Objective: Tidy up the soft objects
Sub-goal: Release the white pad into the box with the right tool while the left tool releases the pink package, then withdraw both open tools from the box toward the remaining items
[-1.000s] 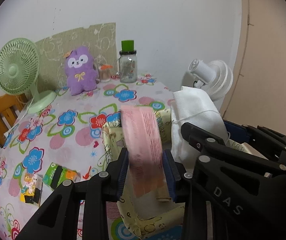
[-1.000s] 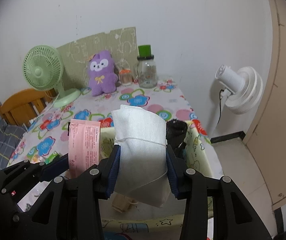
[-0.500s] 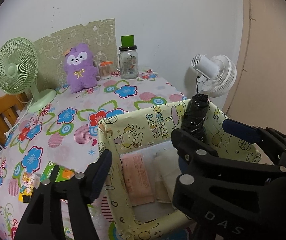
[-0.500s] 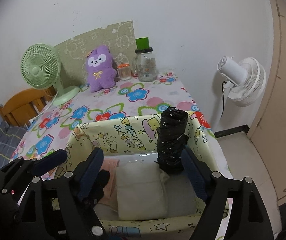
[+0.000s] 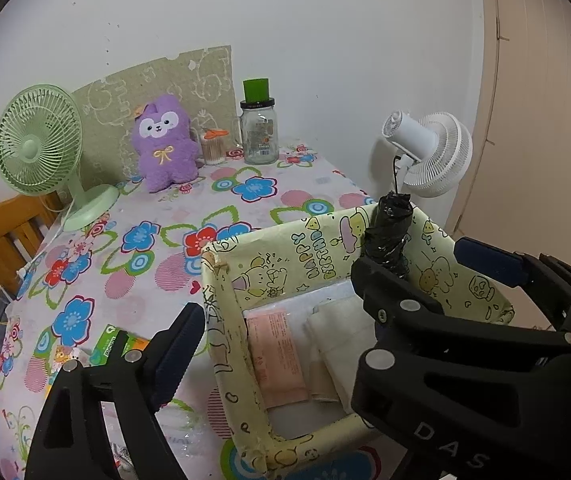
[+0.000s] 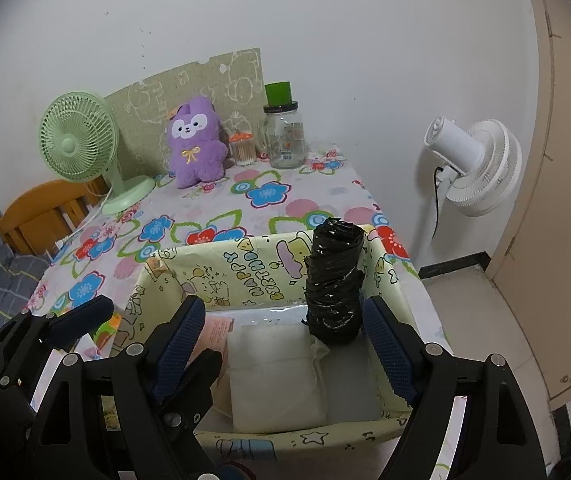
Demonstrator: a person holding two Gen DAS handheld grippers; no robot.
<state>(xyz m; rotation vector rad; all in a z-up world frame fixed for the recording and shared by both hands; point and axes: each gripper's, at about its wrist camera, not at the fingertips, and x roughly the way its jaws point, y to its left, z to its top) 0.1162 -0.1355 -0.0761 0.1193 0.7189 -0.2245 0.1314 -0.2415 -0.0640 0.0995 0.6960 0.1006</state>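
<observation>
While both tools, left (image 5: 273, 344) and right (image 6: 285, 344), gape released, pink packet (image 5: 277, 356) and white pack (image 6: 275, 376) lie inside the box (image 6: 253, 268).

A plain white wall (image 6: 325, 20) is backing the worktop (image 6: 221, 208), which is wearing a flowered cloth. A wooden chair (image 6: 41, 212) is standing left of the worktop; beige floor tiles (image 6: 477, 312) are lying to its right.

Purple plush (image 5: 165, 144); flowered tablecloth (image 5: 245, 188); yellow box (image 6: 245, 264).
</observation>
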